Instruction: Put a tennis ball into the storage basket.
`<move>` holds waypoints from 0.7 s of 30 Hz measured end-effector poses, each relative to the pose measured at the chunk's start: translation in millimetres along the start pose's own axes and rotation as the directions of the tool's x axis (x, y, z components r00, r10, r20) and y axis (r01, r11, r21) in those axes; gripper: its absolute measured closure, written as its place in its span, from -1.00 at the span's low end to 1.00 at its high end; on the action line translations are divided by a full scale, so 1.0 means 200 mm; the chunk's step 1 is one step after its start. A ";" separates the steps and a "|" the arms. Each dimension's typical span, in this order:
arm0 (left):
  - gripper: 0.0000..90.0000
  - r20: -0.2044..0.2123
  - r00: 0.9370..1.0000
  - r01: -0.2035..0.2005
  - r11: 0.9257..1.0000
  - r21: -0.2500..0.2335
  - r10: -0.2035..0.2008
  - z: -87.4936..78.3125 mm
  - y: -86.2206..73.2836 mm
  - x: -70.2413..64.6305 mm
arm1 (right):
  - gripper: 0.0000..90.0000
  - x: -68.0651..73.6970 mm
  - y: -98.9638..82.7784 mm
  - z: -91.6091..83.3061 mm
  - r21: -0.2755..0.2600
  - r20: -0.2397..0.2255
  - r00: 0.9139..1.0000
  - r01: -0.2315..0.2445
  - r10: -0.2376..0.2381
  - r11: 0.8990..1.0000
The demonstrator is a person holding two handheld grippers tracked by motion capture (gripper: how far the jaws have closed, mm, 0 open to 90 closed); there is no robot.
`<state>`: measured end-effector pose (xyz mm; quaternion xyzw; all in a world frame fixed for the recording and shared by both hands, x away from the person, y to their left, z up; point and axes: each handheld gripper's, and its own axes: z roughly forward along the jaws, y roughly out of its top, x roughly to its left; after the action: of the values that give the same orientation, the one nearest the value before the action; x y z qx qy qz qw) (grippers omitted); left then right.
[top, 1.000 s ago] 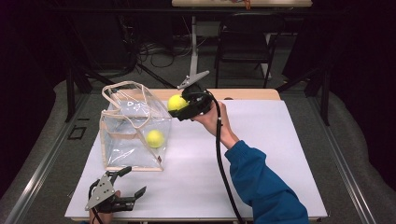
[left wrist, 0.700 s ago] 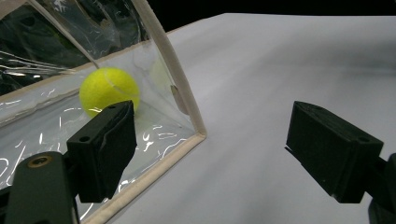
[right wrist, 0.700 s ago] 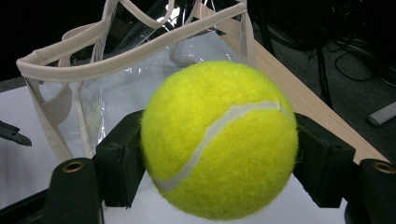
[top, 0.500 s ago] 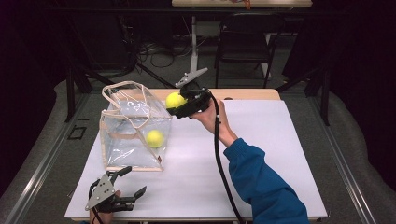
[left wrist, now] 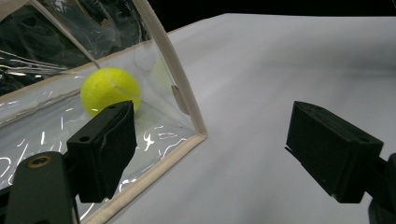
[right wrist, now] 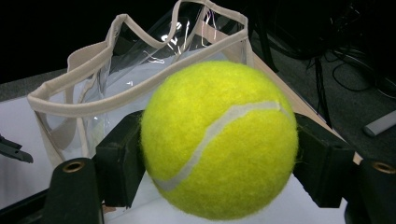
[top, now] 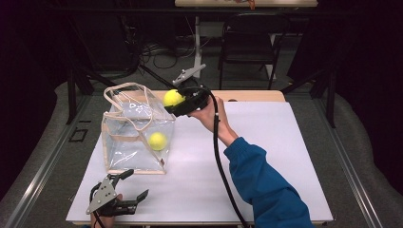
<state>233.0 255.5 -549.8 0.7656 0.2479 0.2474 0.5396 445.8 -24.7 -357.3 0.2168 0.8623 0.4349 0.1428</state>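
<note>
A clear plastic tote bag (top: pixel 135 135) with beige trim and handles stands on the white table (top: pixel 266 142) at the left. One yellow tennis ball (top: pixel 157 141) lies inside it, near its right wall (left wrist: pixel 110 89). My right gripper (top: pixel 172 100) is shut on a second tennis ball (top: pixel 173 97) (right wrist: pixel 219 140), held in the air just right of the bag's open top (right wrist: pixel 140 74). My left gripper (top: pixel 129 186) (left wrist: pixel 210 154) rests open near the table's front left edge, in front of the bag's corner, with nothing between its jaws.
A wooden strip (top: pixel 252 96) borders the table's far edge. A dark chair (top: pixel 249 47) and cables stand beyond it on the floor. A grey clamp-like tool (top: pixel 189 74) lies behind the table. The table's right half is bare white surface.
My right gripper has carried its tennis ball slightly leftward, closer over the bag's open top. The left gripper has stayed where it was.
</note>
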 end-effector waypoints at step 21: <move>-0.65 -0.001 1.000 -0.003 1.000 -0.003 0.003 0.00 0.00 0.00 | -0.41 0.02 0.06 0.02 -0.015 -0.005 1.000 0.008 -0.008 1.000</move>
<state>232.8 255.9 -549.5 0.7651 0.2468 0.2490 0.5401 447.7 -12.9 -350.3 0.2113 0.8601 0.4414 0.1441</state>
